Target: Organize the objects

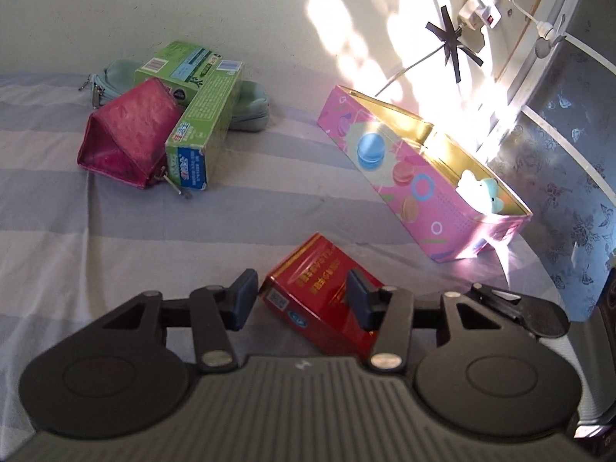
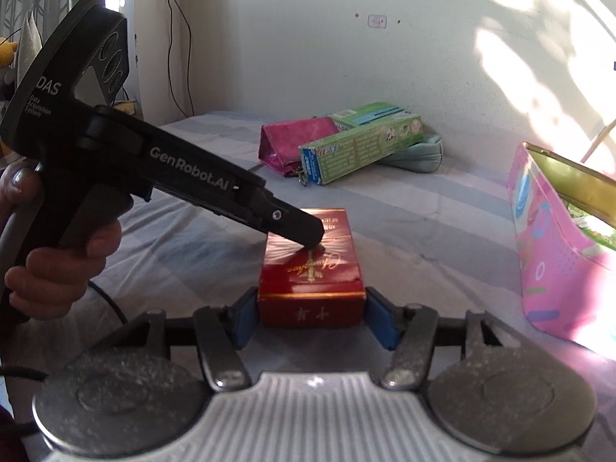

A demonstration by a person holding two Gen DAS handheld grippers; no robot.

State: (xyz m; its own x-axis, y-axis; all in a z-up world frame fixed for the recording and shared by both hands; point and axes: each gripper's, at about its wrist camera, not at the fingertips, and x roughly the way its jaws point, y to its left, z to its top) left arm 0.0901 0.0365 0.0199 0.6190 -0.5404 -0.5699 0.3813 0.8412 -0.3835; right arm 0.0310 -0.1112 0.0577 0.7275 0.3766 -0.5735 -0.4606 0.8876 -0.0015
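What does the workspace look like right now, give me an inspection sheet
Surface: bed sheet, grey and white stripes.
Job's things: red box lying flat; open pink box with a small toy inside.
Clutter: two green cartons, pink pouch and teal pouch piled by the wall.
Grippers: right tongs straddle the red box's near end, pads at its sides; left tongs around its far end, one finger touching the top.
Cables: power strip and cord on the wall.
Surroundings: sunlit white wall.
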